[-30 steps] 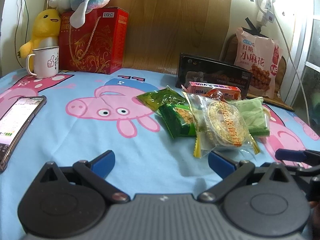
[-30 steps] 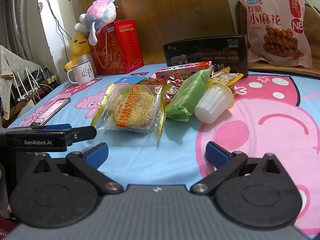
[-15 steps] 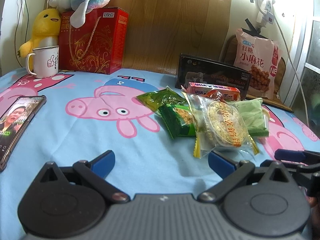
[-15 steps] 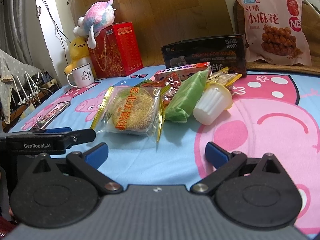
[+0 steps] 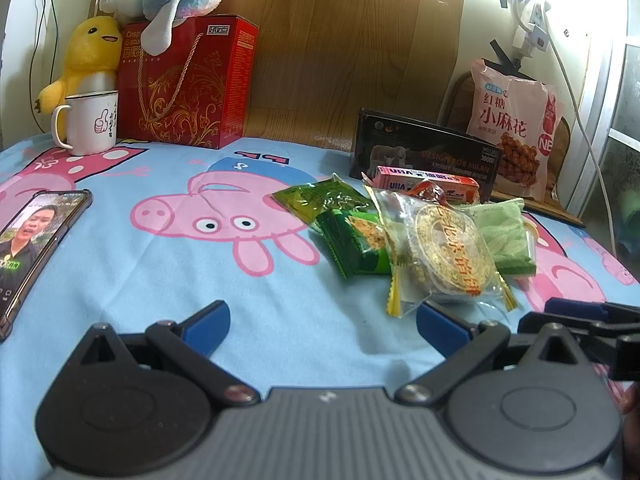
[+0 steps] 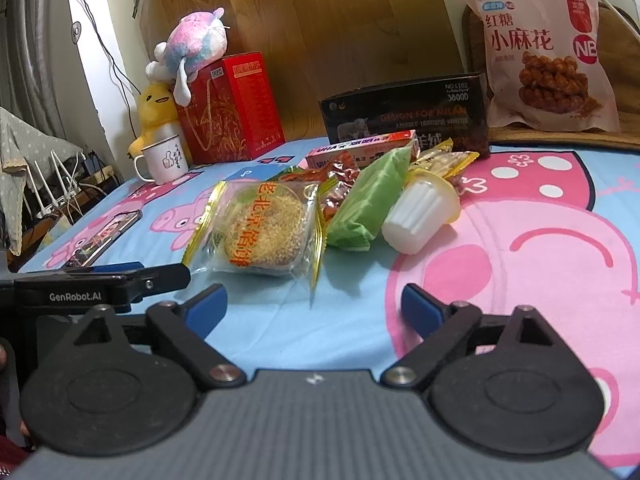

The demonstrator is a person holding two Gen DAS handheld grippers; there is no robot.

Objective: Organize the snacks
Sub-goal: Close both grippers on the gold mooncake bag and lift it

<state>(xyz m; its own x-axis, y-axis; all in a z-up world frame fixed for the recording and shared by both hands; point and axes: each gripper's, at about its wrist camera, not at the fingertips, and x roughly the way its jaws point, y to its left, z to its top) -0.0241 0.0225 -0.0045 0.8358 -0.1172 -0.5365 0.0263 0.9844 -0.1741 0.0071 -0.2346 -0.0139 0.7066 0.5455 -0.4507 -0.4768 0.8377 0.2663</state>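
A pile of snacks lies on the pig-print cloth: a clear-wrapped round pastry, a dark green packet, an olive packet, a light green packet, a white jelly cup, a red wrapper and a pink box. My left gripper is open and empty, just short of the pastry. My right gripper is open and empty, also short of the pile.
A black box and a pink snack bag stand behind the pile. A red gift box, plush toys, a white mug and a phone are on the left.
The right gripper has risen and moved slightly nearer the pile. The left gripper has barely moved. The phone's screen picture has changed.
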